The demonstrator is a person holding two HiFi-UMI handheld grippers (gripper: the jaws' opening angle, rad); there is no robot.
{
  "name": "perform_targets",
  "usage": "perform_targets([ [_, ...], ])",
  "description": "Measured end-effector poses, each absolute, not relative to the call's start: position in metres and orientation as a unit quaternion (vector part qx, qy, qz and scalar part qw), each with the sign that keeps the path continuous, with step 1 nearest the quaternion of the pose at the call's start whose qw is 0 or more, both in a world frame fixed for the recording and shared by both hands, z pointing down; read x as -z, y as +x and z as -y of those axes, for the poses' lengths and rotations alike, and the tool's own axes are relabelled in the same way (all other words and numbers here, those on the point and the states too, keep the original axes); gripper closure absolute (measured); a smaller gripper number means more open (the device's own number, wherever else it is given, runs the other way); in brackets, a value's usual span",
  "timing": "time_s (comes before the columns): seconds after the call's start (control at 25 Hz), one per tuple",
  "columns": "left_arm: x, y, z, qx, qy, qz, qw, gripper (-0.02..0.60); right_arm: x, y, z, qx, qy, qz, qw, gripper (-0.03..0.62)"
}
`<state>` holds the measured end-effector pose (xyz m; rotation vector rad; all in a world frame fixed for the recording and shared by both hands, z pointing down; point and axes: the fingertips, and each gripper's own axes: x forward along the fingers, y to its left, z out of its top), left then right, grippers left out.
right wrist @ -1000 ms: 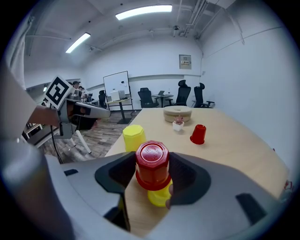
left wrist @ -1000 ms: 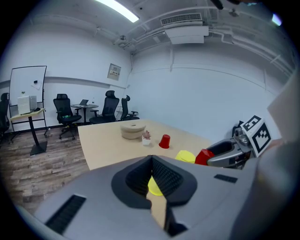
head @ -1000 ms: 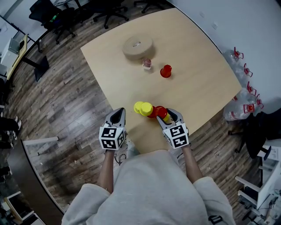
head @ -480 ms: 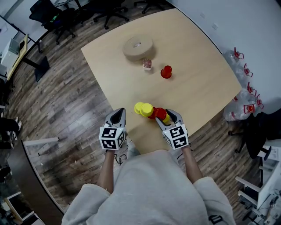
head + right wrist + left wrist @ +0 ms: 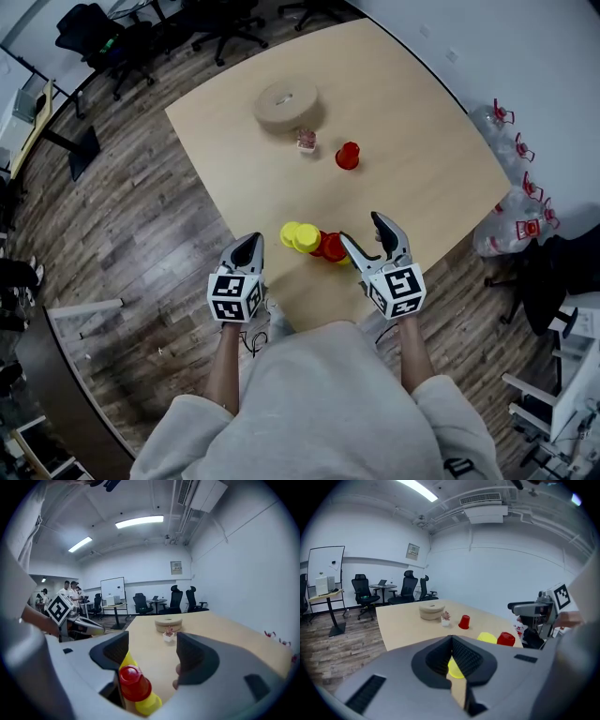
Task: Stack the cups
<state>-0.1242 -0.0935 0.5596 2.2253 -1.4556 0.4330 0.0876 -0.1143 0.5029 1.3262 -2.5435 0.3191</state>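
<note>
Red-on-yellow cup stack [image 5: 136,691], right gripper view

The bench [image 5: 412,141] has a pale wood-grain top, smooth and matt. The red cups [image 5: 330,247] and yellow cups [image 5: 298,236] near its closest edge are smooth plastic with a slight gloss, and so is the lone red cup [image 5: 348,156] nearer the middle. The left claw [image 5: 249,242] has a matt grey plastic shell and black ribbed pads [image 5: 465,654] that look rubbery. The floor [image 5: 141,216] is grey-brown wood planking with a coarse visible grain. The person's sweatshirt [image 5: 328,403] is soft, matt grey cloth.
</note>
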Motion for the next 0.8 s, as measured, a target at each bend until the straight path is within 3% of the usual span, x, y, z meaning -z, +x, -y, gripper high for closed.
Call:
perform_targets([
  [0.4, -0.564, -0.124, 0.105, -0.163, 0.802, 0.529, 0.225, 0.571, -0.501, 0.116, 0.172, -0.092, 0.492, 0.857, 0.121, 0.286],
  [0.8, -0.567, -0.128, 0.120, -0.164, 0.792, 0.542, 0.230, 0.571, -0.567, 0.122, 0.256, -0.114, 0.503, 0.839, 0.173, 0.286],
])
